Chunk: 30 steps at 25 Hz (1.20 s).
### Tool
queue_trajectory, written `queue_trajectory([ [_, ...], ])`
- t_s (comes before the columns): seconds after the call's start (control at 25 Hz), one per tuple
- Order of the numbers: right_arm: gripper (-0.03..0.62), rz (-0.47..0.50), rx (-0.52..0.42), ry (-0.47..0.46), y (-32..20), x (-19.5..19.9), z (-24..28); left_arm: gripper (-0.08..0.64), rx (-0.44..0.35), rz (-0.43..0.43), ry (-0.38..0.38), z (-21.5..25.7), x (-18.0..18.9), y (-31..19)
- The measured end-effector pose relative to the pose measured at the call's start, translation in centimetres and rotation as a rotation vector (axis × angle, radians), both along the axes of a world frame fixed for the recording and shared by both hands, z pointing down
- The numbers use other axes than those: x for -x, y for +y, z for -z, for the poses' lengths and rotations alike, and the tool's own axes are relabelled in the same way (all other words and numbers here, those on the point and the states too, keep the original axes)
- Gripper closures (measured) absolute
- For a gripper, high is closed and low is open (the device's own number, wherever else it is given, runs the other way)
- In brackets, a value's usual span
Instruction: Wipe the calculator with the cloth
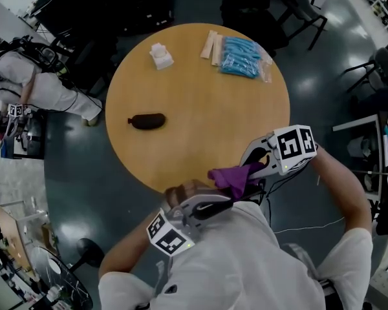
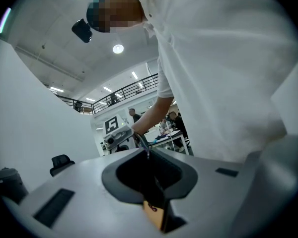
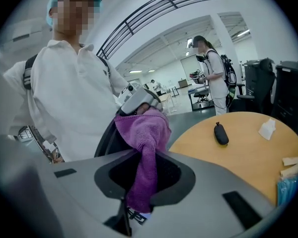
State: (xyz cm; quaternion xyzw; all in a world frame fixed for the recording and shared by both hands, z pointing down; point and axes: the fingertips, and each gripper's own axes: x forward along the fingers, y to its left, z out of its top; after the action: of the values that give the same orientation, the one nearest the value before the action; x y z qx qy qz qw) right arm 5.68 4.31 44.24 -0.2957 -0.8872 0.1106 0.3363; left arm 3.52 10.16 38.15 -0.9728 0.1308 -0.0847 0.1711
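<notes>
My right gripper (image 1: 257,168) is shut on a purple cloth (image 1: 231,178) just off the near edge of the round table. In the right gripper view the cloth (image 3: 144,138) hangs out of the jaws and drapes over a dark flat calculator (image 3: 106,135). My left gripper (image 1: 218,204) holds that calculator from the other side and is shut on it. In the left gripper view the calculator (image 2: 156,190) shows edge-on as a thin dark slab between the jaws, and the right gripper (image 2: 118,136) is beyond it. The cloth hides most of the calculator in the head view.
On the round wooden table (image 1: 200,102) lie a black pouch (image 1: 147,121), a white crumpled tissue (image 1: 160,55), blue packets (image 1: 242,57) and wooden sticks (image 1: 212,45). Chairs and desks stand around it. Another person (image 3: 214,76) stands beyond the table.
</notes>
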Motion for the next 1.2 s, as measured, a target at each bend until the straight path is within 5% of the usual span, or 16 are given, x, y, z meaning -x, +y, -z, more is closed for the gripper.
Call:
queue_trajectory([
  [1.2, 0.518, 0.02, 0.0, -0.06, 0.7, 0.0, -2.0, 0.514, -0.012, 0.014, 0.151, 6.4, 2.0, -3.5],
])
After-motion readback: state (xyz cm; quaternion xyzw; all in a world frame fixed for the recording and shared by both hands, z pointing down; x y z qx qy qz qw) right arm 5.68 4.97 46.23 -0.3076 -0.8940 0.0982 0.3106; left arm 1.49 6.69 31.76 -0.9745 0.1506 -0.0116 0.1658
